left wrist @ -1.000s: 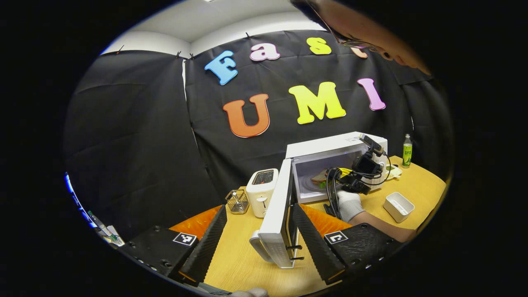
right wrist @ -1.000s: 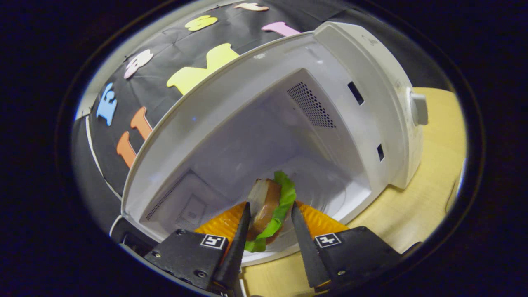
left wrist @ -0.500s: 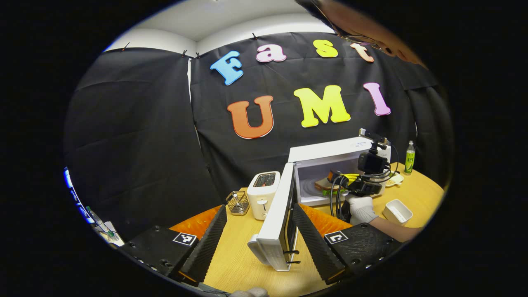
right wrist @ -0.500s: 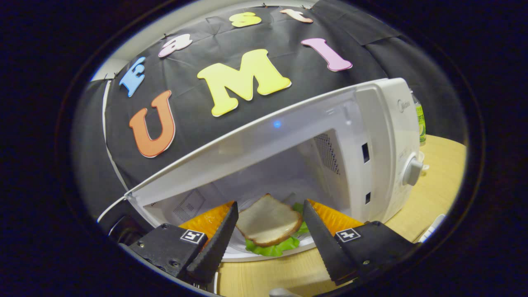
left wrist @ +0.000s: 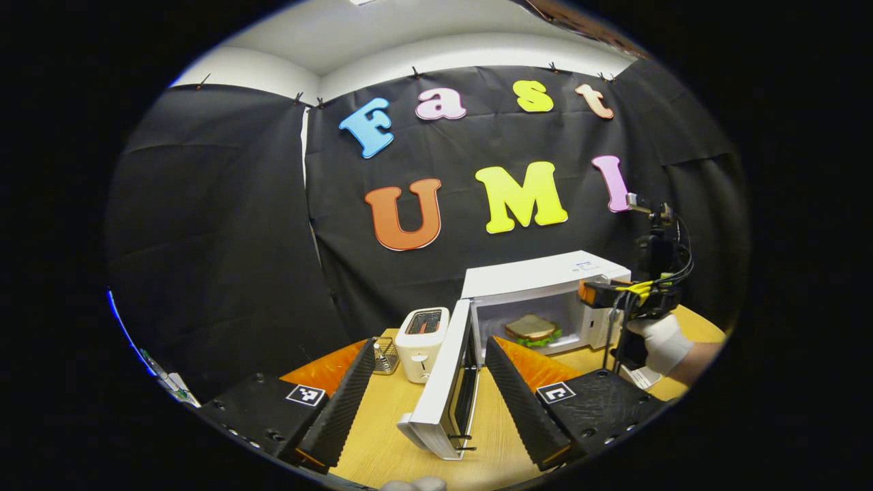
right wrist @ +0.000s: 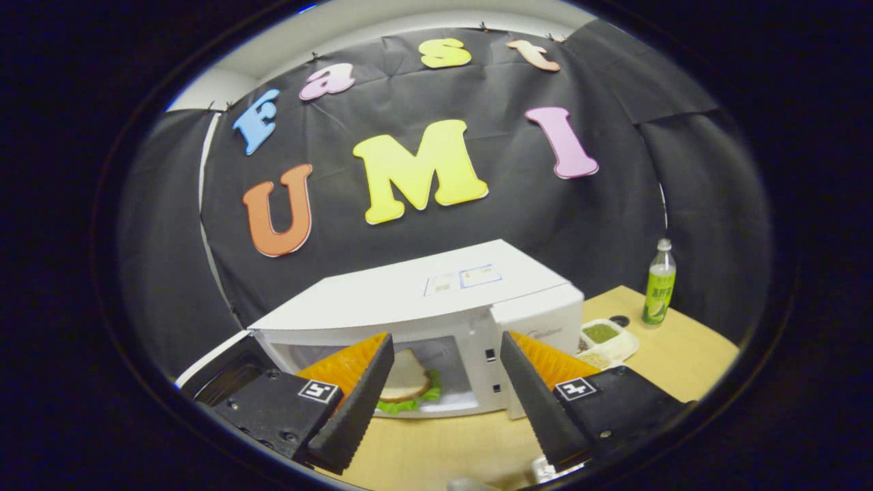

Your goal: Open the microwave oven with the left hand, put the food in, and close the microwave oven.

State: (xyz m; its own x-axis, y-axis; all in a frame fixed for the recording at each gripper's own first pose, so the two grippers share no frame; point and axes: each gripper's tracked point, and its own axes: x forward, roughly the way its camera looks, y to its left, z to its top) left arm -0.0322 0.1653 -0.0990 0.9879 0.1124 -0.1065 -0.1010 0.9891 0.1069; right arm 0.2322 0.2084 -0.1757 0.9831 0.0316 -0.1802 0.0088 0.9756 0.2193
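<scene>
My right gripper (right wrist: 443,395) has its fingers spread wide and bare; beyond and between them the sandwich (right wrist: 406,382) lies flat inside the microwave (right wrist: 436,307). My left gripper (left wrist: 426,392) fingers stand apart too, the swung-out door (left wrist: 443,389) edge-on between them, pointing away from me.

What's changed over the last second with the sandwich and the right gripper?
The right gripper let go of the sandwich, which now lies flat inside the microwave, and pulled back out, fingers open. The door stayed open, between the open left gripper's fingers.
</scene>
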